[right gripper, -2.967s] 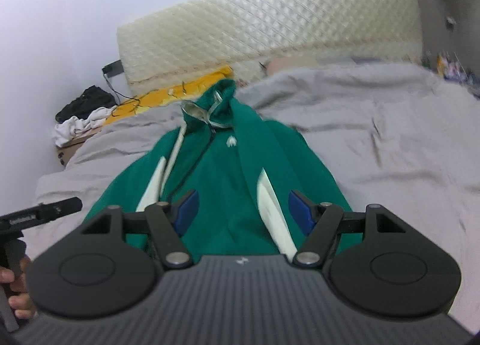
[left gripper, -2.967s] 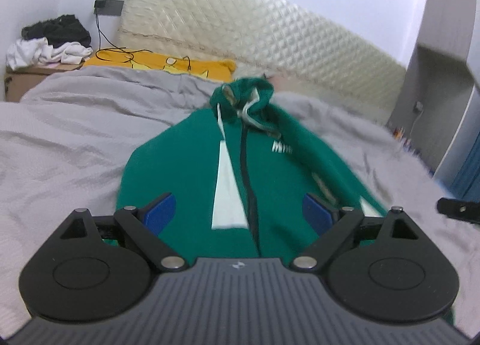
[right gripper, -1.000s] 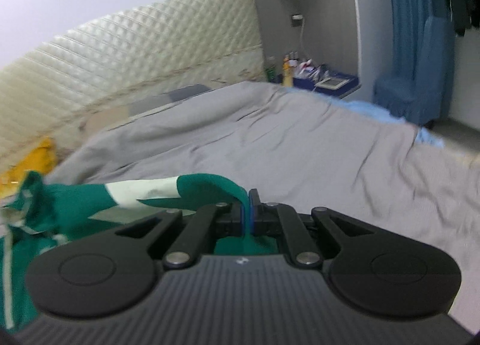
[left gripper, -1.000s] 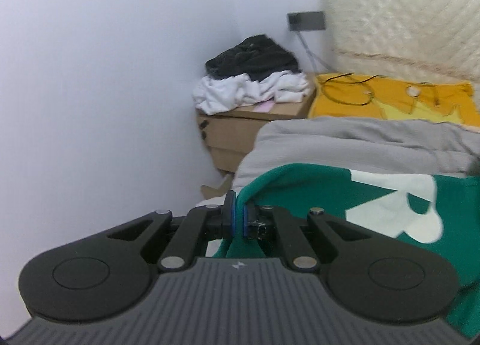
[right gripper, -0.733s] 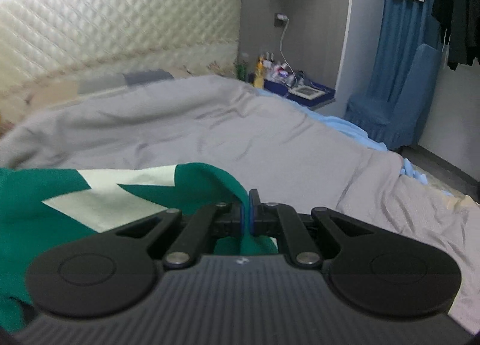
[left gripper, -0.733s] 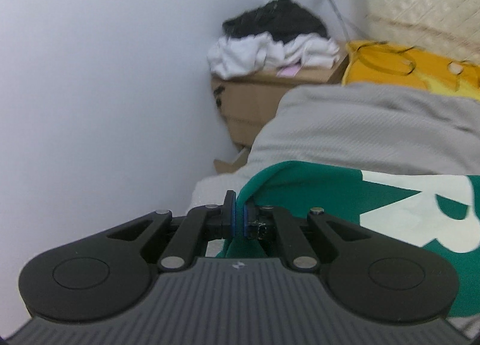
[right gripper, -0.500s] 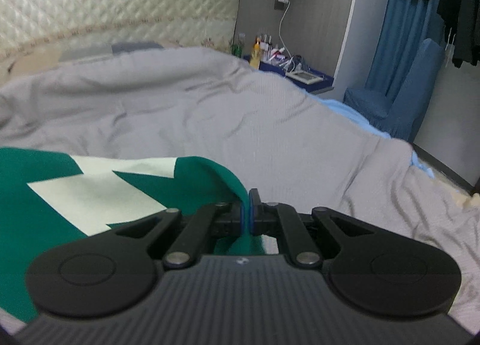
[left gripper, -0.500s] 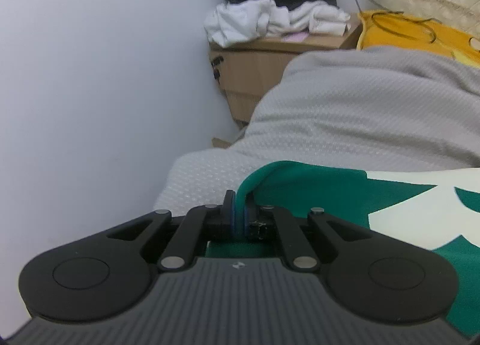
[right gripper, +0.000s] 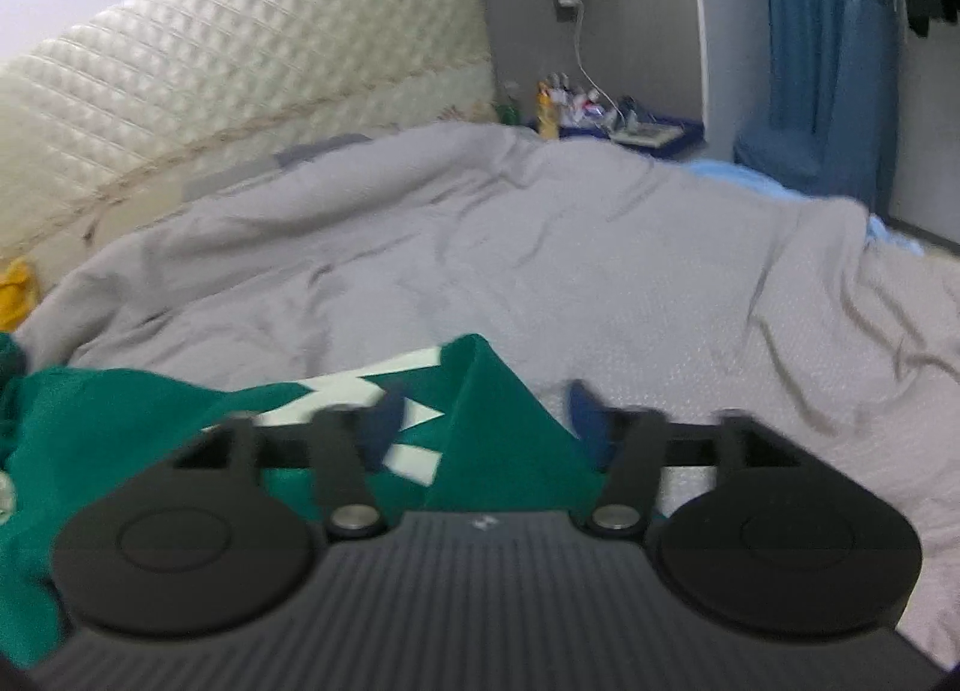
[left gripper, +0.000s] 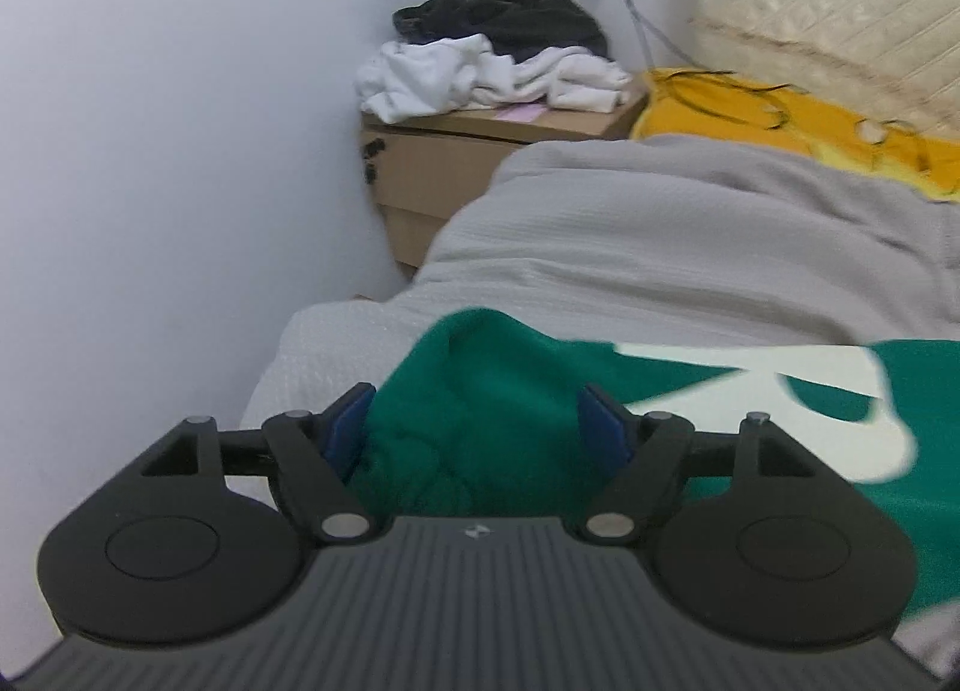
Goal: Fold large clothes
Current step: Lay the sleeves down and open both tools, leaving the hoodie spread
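Left gripper [left gripper: 474,421]: jaws spread, a bunched end of the green jacket [left gripper: 516,391] lying between the blue pads, not pinched. Right gripper [right gripper: 483,418]: jaws spread likewise, a peaked fold of the jacket [right gripper: 498,427] between them. The jacket lies on the grey bed cover [right gripper: 540,271]. The right view is motion-blurred; the jacket's body is cut off by both housings and frame edges.

We see a plain white wall [left gripper: 180,120] | quilted cream padded headboard [right gripper: 240,66] | grey textured bedspread [right gripper: 540,259] | brown cardboard-coloured bedside box [left gripper: 456,162] | blue curtain [right gripper: 822,48] | grey wardrobe panel [right gripper: 630,0].
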A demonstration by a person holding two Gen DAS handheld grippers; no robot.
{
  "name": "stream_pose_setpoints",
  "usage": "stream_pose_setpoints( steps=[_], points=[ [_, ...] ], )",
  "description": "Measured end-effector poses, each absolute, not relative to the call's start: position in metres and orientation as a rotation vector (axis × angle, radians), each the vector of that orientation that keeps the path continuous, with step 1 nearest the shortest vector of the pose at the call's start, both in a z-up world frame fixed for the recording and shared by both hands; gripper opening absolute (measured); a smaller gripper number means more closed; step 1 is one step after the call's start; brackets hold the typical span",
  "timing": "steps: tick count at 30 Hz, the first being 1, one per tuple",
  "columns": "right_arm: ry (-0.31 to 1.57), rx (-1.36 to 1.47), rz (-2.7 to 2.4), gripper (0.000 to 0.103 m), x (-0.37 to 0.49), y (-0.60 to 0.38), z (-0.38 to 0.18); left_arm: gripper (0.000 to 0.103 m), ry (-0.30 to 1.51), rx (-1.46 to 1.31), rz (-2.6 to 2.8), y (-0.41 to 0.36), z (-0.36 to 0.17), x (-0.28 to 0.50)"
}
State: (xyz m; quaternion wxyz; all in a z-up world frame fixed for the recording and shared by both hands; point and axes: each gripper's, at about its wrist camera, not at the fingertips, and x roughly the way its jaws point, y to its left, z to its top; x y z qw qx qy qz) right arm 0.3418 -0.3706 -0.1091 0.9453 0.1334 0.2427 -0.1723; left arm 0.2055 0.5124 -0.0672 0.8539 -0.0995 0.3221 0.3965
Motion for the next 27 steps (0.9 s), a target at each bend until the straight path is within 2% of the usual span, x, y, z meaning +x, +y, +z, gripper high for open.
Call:
stream_pose_setpoints(
  steps=[4, 11, 20, 27],
  points=[
    [0.460, 0.326, -0.281, 0.077, 0.302, -0.357, -0.083, 0.085, 0.633, -0.253, 0.750, 0.477, -0.039, 0.174],
    [0.499, 0.369, -0.110, 0.077, 0.223, -0.298, -0.055, 0.088, 0.609, -0.341, 0.523, 0.406, -0.011, 0.114],
    [0.691, 0.471, 0.198, 0.077, 0.143, -0.219, -0.069, 0.088, 0.814, -0.409, 0.269, 0.297, -0.039, 0.065],
    [0.874, 0.514, 0.267, 0.083, 0.135, -0.194, -0.111, 0.088, 0.958, -0.487, 0.208, 0.246, -0.076, 0.053]
  ],
)
